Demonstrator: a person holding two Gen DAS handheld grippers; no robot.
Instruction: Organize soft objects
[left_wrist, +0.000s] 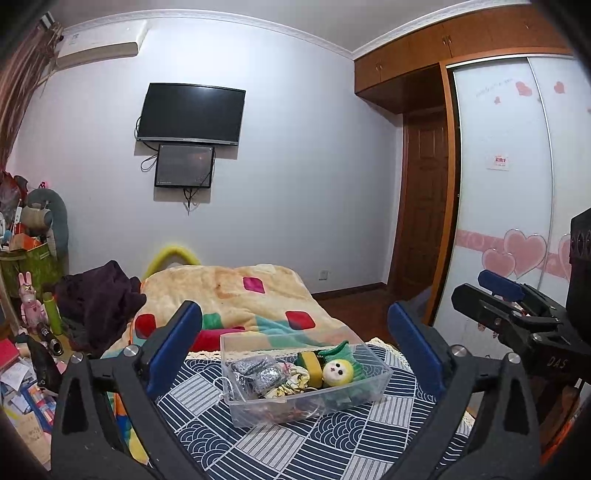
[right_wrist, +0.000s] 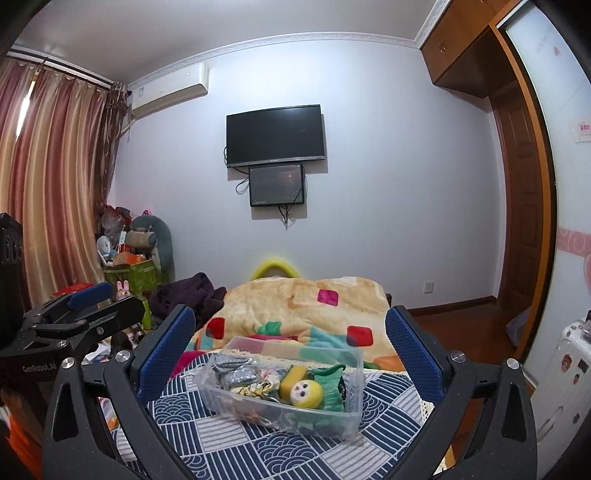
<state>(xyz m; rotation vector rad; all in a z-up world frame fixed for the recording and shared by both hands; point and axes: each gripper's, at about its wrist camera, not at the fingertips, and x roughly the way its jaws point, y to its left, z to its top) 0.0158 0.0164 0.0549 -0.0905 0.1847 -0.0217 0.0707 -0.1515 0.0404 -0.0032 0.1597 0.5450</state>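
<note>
Clear plastic bin (left_wrist: 306, 384) sits on the blue-and-white patterned cloth (left_wrist: 280, 446) at the near end of the bed, soft stuff already inside: yellow-faced plush doll (left_wrist: 337, 372) with green fabric behind it on the right, silver glittery pouch (left_wrist: 258, 374) on the left, a floral fabric piece (left_wrist: 291, 376) between them.

Left gripper (left_wrist: 295, 350) has its jaws wide apart, holding nothing, with the bin framed between the blue pads. Right gripper (right_wrist: 290, 350) is the same: jaws spread, nothing held, bin centred ahead. Both hover near the bin, not touching it.

Task looks mostly done or at reset, judging by the loaded bin.

Risks from here:
- Bin is light and rides on loose cloth; a pad catching the rim would likely slide or tip it.
- Items are piled close, so a pinch at one could drag its neighbour out.
- Grippers are side by side; both reaching in at once could clash over the bin.
- Orange patchwork blanket (left_wrist: 236, 291) beyond is uneven, a poor spot to set anything.
</note>
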